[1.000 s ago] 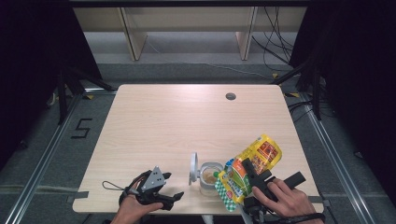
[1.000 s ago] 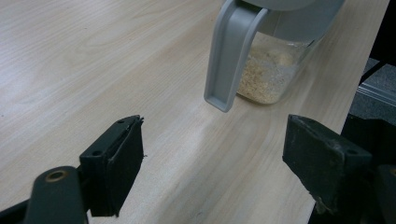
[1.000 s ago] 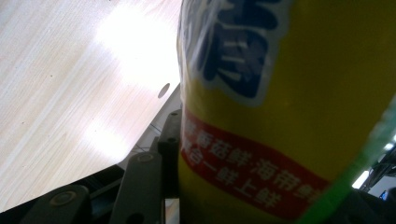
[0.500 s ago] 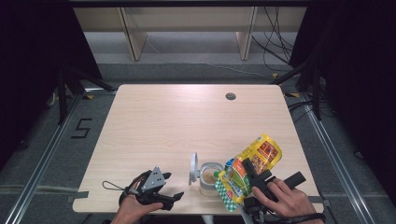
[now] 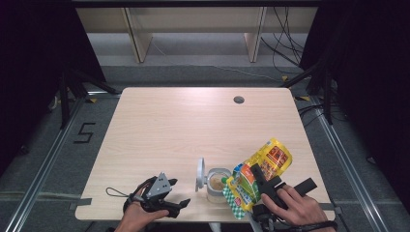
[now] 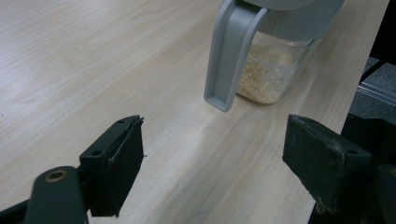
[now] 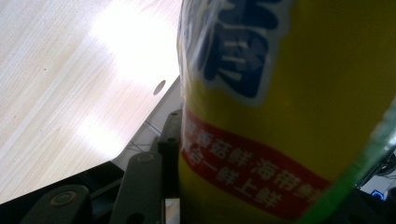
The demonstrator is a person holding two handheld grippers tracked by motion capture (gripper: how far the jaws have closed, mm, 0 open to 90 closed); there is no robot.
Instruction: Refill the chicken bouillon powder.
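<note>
Two grippers work at the table's (image 5: 183, 125) near edge; the right gripper (image 5: 258, 186) is clamped on a yellow snack bag (image 5: 261, 166), tilted over an open jar (image 5: 217, 183) of pale grains; the left gripper (image 5: 169, 203) rests nearby with jaws apart, facing the jar's raised grey lid (image 6: 231, 56).

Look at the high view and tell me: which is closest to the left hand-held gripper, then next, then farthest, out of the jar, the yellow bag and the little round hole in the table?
From the left hand-held gripper:
1. Jar, just to its right near the front edge, grey lid flipped open.
2. Yellow bag, farther right, past the jar, held by the right hand-held gripper.
3. Round hole, far back on the table.
</note>
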